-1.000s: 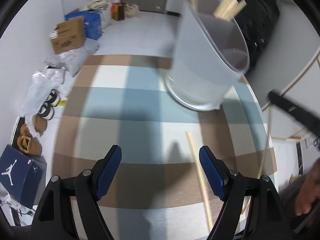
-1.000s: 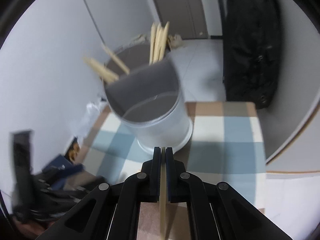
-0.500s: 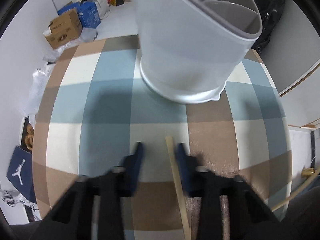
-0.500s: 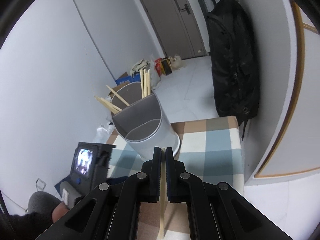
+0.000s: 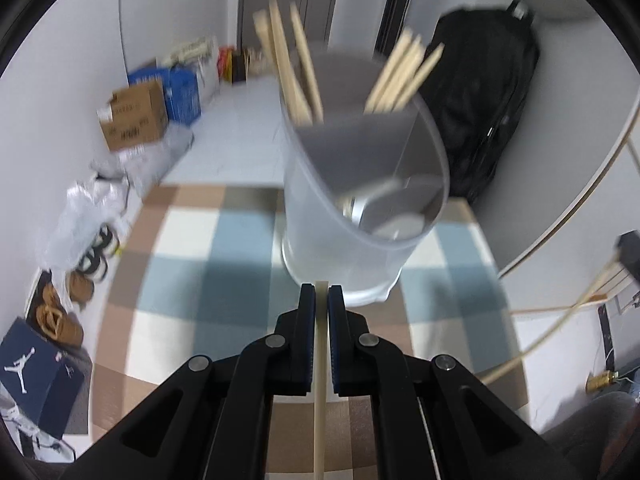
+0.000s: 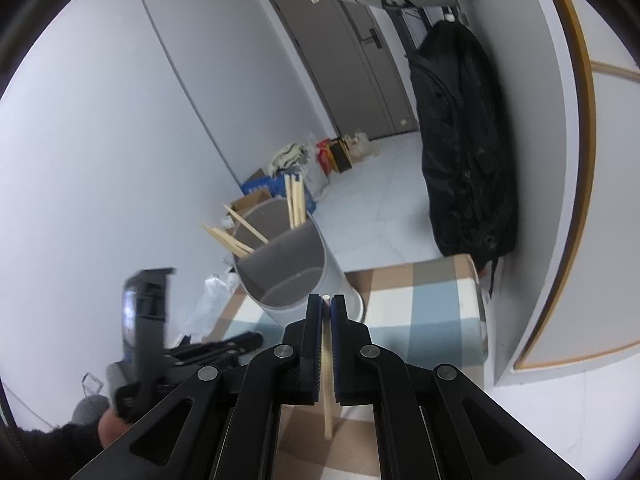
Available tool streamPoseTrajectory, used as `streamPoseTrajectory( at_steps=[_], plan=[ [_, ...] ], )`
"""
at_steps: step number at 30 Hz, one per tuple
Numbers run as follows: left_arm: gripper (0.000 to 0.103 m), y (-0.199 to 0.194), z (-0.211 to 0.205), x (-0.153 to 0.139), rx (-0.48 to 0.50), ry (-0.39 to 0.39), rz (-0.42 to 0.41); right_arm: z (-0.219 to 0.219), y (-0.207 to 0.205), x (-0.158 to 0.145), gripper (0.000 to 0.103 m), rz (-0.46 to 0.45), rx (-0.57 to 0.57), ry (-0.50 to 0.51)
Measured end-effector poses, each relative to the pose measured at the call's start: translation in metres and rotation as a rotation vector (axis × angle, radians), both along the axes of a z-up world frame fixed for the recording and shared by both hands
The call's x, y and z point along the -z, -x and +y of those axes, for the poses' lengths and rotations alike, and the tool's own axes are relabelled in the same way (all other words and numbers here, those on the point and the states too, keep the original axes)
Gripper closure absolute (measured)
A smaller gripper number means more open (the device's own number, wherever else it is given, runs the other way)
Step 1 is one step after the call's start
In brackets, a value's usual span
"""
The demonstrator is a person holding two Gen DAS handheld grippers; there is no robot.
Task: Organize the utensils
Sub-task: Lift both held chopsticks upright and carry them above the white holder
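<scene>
Left wrist view: I see a pale chopstick (image 5: 319, 380) pinched in my left gripper (image 5: 321, 300), whose jaws have just been closing onto it, just in front of the grey divided holder (image 5: 320, 216) on the checked surface (image 5: 192, 280). My right gripper (image 6: 327, 308) has its jaws clamped on another chopstick (image 6: 327, 364), the holder (image 6: 304, 276) just beyond.

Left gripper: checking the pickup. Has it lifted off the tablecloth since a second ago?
Yes. The left gripper, shut on a chopstick, rose from the checked tablecloth.
</scene>
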State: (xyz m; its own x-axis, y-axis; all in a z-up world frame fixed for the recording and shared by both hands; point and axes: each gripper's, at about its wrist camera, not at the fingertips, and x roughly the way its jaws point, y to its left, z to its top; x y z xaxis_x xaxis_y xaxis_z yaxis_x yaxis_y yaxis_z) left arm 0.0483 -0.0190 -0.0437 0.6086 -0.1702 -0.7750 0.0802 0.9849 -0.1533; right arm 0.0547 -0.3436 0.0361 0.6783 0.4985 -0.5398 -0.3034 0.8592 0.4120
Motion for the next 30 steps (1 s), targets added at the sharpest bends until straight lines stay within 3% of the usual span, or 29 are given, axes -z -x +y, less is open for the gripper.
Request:
streamPoseTrajectory(
  at_steps=[10, 22, 30],
  plan=[
    [0.101, -0.001, 0.001, -0.059, 0.035, 0.07, -0.183, 0.012, 0.005, -0.019, 0.099, -0.075, -0.031, -0.002],
    [0.101, -0.001, 0.006, -0.101, 0.092, 0.072, -0.291, 0.028, -0.003, -0.06, 0.099, -0.171, -0.059, -0.002],
    [0.101, -0.001, 0.015, -0.148, 0.092, 0.088, -0.375, 0.035, -0.024, -0.102, 0.1, -0.237, -0.078, -0.012]
  ],
)
